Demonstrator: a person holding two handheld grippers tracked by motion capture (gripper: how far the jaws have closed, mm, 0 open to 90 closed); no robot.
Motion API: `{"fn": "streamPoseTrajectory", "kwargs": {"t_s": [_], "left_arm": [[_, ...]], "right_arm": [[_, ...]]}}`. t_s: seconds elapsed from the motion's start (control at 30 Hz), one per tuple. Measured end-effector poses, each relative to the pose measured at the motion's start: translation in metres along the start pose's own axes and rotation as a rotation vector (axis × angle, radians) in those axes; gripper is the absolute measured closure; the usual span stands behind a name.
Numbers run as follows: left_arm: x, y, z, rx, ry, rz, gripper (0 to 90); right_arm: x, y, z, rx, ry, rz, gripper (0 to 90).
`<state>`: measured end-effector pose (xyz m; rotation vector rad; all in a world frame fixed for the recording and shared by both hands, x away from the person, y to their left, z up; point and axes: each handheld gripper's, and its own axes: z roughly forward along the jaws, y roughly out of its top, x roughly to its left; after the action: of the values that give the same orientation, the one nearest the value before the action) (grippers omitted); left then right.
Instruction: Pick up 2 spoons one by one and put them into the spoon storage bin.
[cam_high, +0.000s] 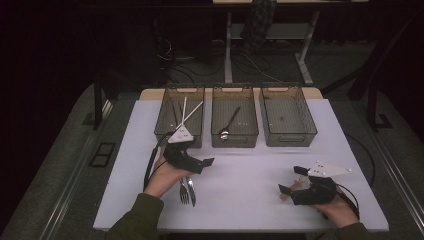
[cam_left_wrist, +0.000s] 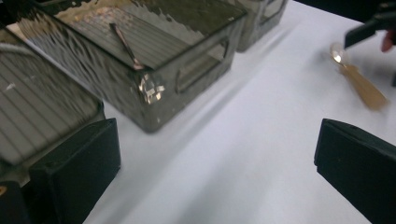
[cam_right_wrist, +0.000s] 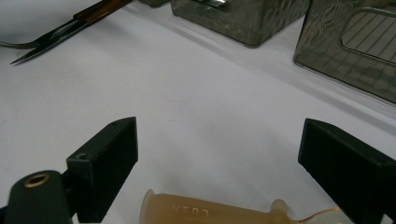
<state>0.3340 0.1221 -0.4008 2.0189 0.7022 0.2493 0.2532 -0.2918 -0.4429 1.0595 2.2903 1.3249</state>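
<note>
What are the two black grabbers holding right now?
Nothing. The left gripper is open over bare table. The right gripper is open too, with an amber-handled spoon lying between its jaws, not squeezed.

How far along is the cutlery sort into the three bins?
Done: the left bin holds a few long utensils and the middle bin a spoon; the right bin looks bare. In hand: nothing gripped. The left gripper is open, and the right gripper stands open around the amber-handled spoon. Left: that spoon, plus the fork and knife on the table.
</note>
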Motion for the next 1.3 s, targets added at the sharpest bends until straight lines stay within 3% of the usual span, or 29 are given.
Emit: {"fn": "streamPoseTrajectory", "kwargs": {"t_s": [0.27, 0.4, 0.57, 0.67, 0.73, 0.77, 0.93, 1.1, 1.23, 1.3], "left_arm": [[-0.013, -0.026, -0.024, -0.007, -0.04, 0.012, 0.0], [-0.018, -0.041, -0.03, 0.024, -0.057, 0.023, 0.0], [-0.022, -0.055, -0.04, 0.047, -0.062, 0.012, 0.0], [-0.025, -0.062, -0.046, 0.039, -0.067, 0.011, 0.0], [-0.026, -0.065, -0.047, 0.033, -0.073, 0.008, 0.0], [-0.026, -0.066, -0.048, 0.035, -0.079, 0.006, 0.0], [-0.026, -0.067, -0.045, 0.04, -0.087, 0.015, 0.0], [-0.026, -0.067, -0.044, 0.045, -0.095, 0.022, 0.2], [-0.027, -0.067, -0.043, 0.042, -0.097, 0.024, 0.3], [-0.027, -0.067, -0.043, 0.041, -0.099, 0.024, 0.4]], "right_arm": [[-0.001, 0.002, -0.003, 0.005, -0.002, 0.003, 13.6], [-0.003, 0.005, -0.005, 0.021, 0.018, 0.003, 13.6], [-0.004, 0.011, -0.01, 0.084, 0.042, -0.005, 15.3], [-0.009, 0.015, -0.01, 0.13, 0.024, -0.012, 26.2], [-0.015, 0.017, -0.01, 0.15, 0.036, -0.01, 38.9], [-0.019, 0.019, -0.01, 0.158, 0.029, -0.005, 40.0], [-0.035, 0.026, -0.011, 0.165, 0.011, 0.018, 53.6], [-0.046, 0.024, -0.018, 0.201, -0.005, 0.023, 76.8], [-0.052, 0.019, -0.017, 0.234, 0.006, 0.033, 88.5], [-0.051, 0.018, -0.015, 0.246, 0.015, 0.024, 89.7]]}}
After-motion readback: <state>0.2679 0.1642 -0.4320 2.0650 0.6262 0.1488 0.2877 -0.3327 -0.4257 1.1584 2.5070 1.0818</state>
